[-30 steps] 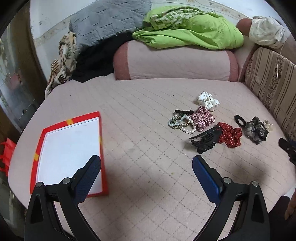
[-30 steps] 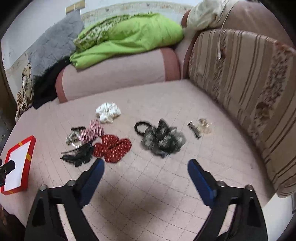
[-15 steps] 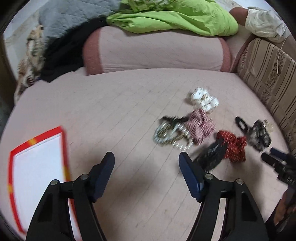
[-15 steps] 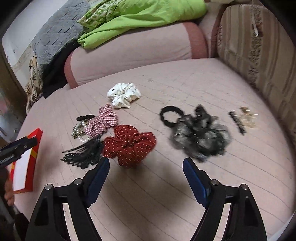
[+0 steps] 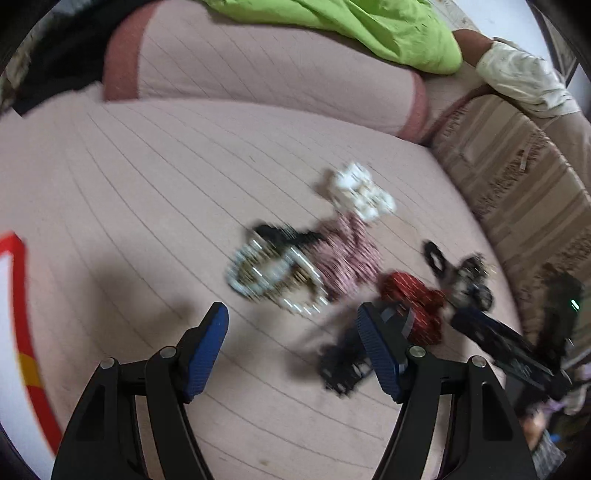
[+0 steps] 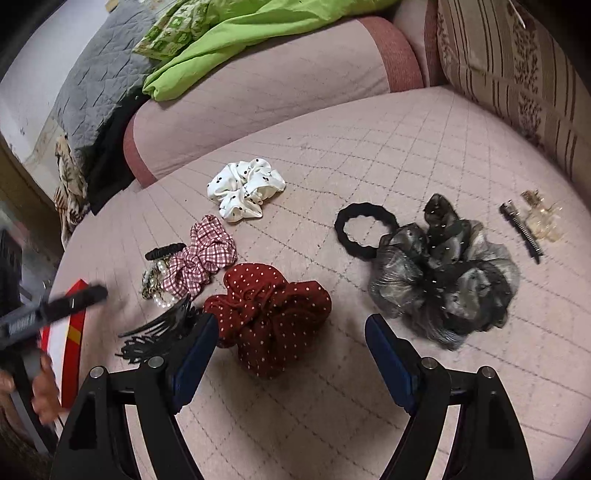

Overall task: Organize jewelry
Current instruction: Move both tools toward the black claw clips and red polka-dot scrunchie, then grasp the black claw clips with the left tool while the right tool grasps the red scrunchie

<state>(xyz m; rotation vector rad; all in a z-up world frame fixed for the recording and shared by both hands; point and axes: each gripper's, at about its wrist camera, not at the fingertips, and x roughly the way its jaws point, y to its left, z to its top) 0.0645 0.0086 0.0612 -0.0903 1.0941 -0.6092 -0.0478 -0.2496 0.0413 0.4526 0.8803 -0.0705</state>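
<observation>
Hair accessories lie on the pink quilted cushion. My right gripper is open just short of a red dotted scrunchie. To its left lie a black claw clip, a pink checked scrunchie, pearl bracelets and a white scrunchie. To the right lie a black hair tie, a grey-black scrunchie, a black clip and a clear clip. My left gripper is open just short of the blurred pearl bracelets.
A red-framed white tray lies at the left, and its corner shows in the left wrist view. A pink bolster with a green blanket lines the back. A striped cushion bounds the right.
Both grippers have moved forward and down toward the accessories. The left one swung right, away from the tray, toward the bracelets. The right one closed in on the red scrunchie.
</observation>
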